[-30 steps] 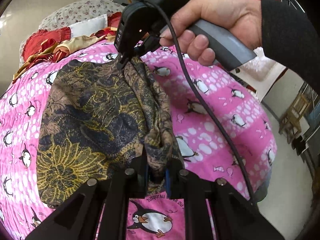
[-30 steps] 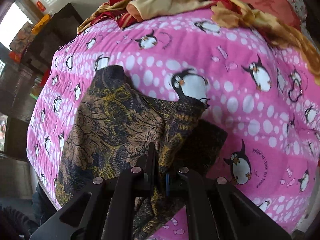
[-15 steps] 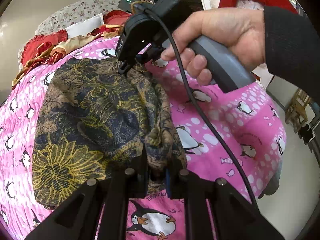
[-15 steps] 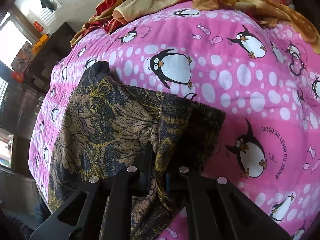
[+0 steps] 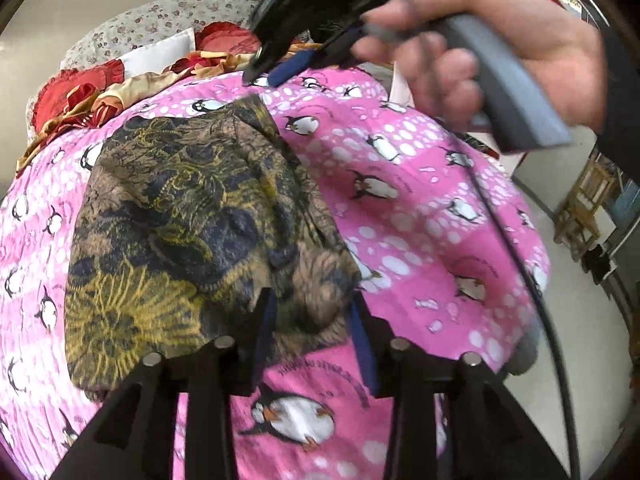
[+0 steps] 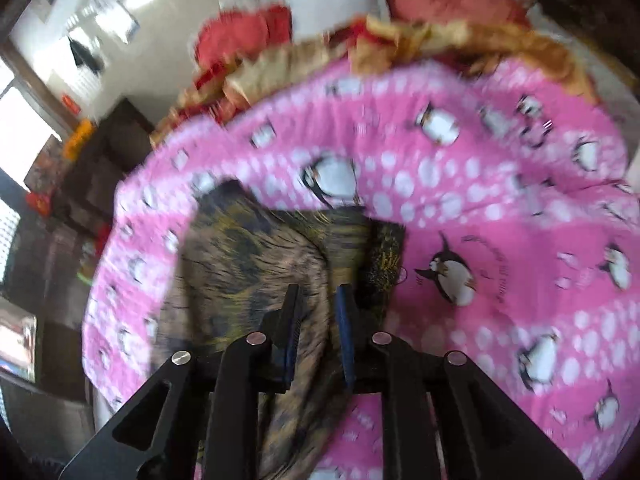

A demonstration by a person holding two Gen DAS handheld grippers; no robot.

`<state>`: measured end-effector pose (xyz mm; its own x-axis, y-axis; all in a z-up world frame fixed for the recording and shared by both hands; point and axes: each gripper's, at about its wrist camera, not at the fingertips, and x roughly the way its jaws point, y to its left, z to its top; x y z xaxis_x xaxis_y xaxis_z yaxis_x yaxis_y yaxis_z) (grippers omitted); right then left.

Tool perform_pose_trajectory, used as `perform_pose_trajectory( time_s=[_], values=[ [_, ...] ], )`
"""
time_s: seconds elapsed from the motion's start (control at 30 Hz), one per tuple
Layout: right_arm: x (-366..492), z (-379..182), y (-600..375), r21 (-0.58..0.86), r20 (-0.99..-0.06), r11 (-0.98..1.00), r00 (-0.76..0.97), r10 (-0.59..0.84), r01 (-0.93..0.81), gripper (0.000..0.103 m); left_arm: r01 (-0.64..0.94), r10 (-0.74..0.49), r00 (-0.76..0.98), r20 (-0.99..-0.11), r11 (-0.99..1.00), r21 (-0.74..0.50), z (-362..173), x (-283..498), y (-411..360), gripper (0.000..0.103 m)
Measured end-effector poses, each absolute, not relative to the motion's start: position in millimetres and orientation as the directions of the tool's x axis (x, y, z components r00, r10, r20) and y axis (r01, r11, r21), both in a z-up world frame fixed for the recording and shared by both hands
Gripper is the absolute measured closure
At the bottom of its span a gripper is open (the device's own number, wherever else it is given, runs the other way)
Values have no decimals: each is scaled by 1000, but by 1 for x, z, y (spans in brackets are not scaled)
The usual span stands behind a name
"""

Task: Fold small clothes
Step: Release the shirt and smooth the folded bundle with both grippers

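A dark brown, navy and gold patterned garment (image 5: 188, 232) lies folded on the pink penguin blanket (image 5: 420, 216). My left gripper (image 5: 312, 300) is open, its jaws standing on either side of the garment's near corner. My right gripper (image 5: 264, 74) is held by a hand above the garment's far corner, open and clear of the cloth. In the right wrist view the garment (image 6: 256, 264) lies below my open right gripper (image 6: 318, 292); that view is blurred by motion.
Red and gold cushions and cloths (image 5: 100, 92) are piled at the far end of the bed, also in the right wrist view (image 6: 400, 40). The blanket's right edge drops to the floor (image 5: 580, 300). Dark furniture (image 6: 80, 184) stands left of the bed.
Both grippers were shut on the garment's edge; now both are open and the cloth has dropped flat. The right gripper has lifted up and away.
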<state>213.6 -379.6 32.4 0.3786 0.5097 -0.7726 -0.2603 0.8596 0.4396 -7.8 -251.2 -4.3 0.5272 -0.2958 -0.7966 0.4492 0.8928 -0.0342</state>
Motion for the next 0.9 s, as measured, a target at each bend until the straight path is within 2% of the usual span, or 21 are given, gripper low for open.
perform_pose_trajectory(
  time_s=[0.07, 0.2, 0.33, 0.37, 0.4, 0.47, 0.57, 0.7, 0.8, 0.9],
  values=[
    [188, 49, -385, 431, -748, 860, 425, 510, -274, 79, 452, -308, 523, -795, 891, -48, 0, -15, -246, 64],
    [128, 61, -373, 361, -714, 862, 490, 500, -355, 78, 430, -317, 535, -783, 900, -71, 8, -29, -215, 64],
    [75, 54, -347, 218, -704, 875, 551, 448, -432, 79, 316, -266, 596, -757, 945, -84, 20, -20, -157, 64],
    [67, 52, -341, 184, -703, 877, 564, 434, -445, 79, 287, -239, 612, -754, 955, -70, 22, -13, -149, 68],
    [61, 49, -337, 168, -700, 876, 570, 429, -453, 79, 268, -218, 613, -760, 962, -59, 24, -4, -143, 78],
    [56, 44, -329, 168, -696, 877, 575, 429, -451, 79, 262, -199, 606, -770, 964, -42, 22, 12, -140, 86],
    [53, 25, -317, 187, -729, 877, 535, 426, -443, 79, 257, -158, 574, -804, 966, -6, 2, 26, -136, 93],
    [41, -19, -320, 176, -799, 893, 471, 375, -413, 79, 267, -155, 557, -816, 964, -1, -26, 19, -127, 92],
    [27, -34, -340, 291, -736, 886, 508, 448, -360, 80, 275, -132, 581, -803, 961, 41, -29, 16, -132, 92],
    [21, -35, -337, 271, -727, 899, 538, 426, -345, 80, 254, -127, 574, -809, 967, 28, -28, 19, -132, 93]
  ],
)
